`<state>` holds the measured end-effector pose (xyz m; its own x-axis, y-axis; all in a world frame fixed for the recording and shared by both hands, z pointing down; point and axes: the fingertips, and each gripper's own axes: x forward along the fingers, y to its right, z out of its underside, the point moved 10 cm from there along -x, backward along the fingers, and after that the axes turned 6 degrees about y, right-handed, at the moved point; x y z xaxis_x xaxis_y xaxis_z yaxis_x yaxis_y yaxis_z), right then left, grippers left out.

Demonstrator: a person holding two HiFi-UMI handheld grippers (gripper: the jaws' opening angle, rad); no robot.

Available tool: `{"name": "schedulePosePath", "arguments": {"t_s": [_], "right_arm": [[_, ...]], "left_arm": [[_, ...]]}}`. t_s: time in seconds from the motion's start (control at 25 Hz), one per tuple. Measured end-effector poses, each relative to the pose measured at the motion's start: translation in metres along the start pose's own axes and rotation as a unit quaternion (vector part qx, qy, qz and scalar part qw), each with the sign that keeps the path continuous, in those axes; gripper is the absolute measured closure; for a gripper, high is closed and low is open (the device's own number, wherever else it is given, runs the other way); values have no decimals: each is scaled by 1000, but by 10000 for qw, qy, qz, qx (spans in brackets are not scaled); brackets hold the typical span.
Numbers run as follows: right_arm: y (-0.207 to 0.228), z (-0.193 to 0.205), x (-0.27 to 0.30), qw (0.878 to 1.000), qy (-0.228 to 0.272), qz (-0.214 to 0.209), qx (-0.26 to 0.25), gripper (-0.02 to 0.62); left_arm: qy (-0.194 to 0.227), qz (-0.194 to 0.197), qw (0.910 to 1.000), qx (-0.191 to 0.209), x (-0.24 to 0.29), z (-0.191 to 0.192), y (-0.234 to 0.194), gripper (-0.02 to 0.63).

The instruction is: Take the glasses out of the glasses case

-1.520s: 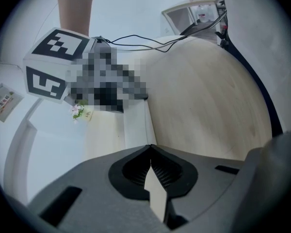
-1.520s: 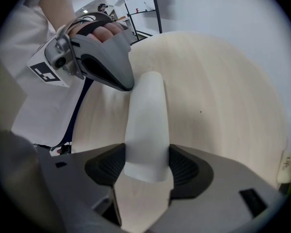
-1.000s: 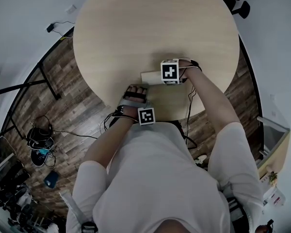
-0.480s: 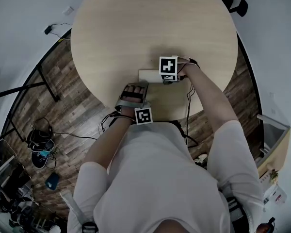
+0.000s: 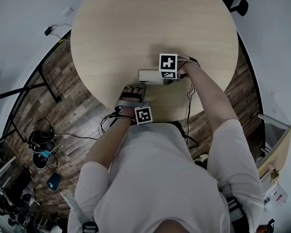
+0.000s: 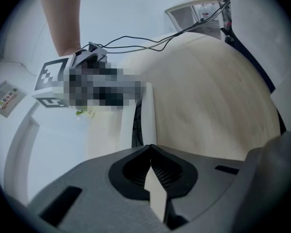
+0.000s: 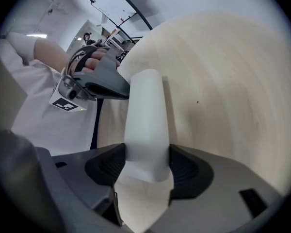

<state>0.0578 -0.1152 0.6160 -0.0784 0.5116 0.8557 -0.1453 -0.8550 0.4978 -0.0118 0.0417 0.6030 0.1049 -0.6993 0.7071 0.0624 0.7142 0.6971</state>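
In mid-frame over the table (image 5: 136, 28), the right gripper (image 7: 146, 166) clamped the case (image 7: 144, 120) while the left gripper (image 6: 151, 171) pinched its thin lid (image 6: 148, 115), barely ajar, so the glasses were seemingly not yet out.

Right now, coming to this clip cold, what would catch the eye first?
A white glasses case near the front edge of the round wooden table is held by both tools at once. The right tool is clamped across one end of it. The left tool pinches a thin white edge of it, with a dark gap showing alongside.
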Motion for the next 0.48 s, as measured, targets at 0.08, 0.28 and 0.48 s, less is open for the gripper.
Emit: {"name": "schedulePosePath", "arguments": {"t_s": [0.08, 0.28, 0.48], "right_arm": [[1, -1, 0, 10000, -5, -87, 8, 318], [3, 0, -3, 9999, -23, -101, 98, 318], [0, -2, -9, 9999, 33, 118, 34, 318]], "left_arm": [[-83, 27, 10000, 1, -1, 6, 2, 599], [-59, 102, 9999, -64, 1, 11, 5, 599], [191, 322, 9989, -275, -1, 5, 9, 598]]}}
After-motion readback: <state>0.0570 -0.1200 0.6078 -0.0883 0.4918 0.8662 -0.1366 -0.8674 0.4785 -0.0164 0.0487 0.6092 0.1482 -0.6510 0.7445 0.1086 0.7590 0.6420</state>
